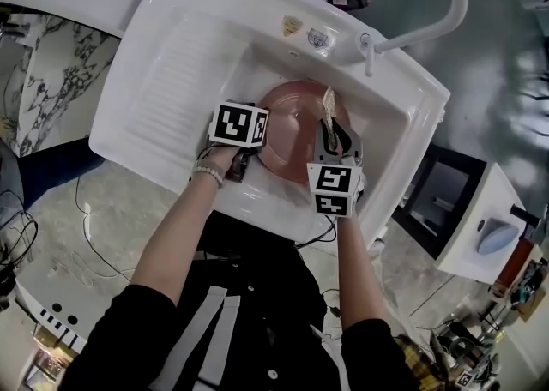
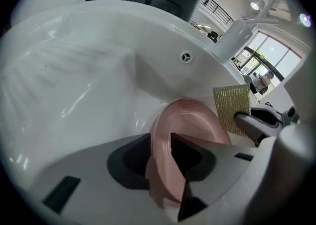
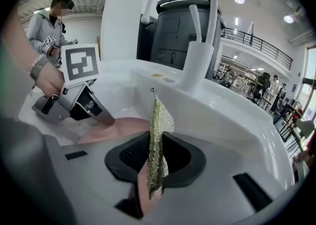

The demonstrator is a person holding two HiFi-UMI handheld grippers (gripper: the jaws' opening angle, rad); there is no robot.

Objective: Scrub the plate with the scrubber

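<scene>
Your left claw (image 2: 161, 142) grips the plate (image 2: 193, 120) by its rim (tilted in the sink (image 2: 94, 86)); your right claw (image 3: 157, 142) pinches the scrubber (image 3: 161, 116).

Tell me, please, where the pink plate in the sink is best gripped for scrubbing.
By its near rim, coming from the person's side: the plate stands tilted with that thin edge closest, and the left gripper pinches it there, leaving the face open to the scrubber.
</scene>
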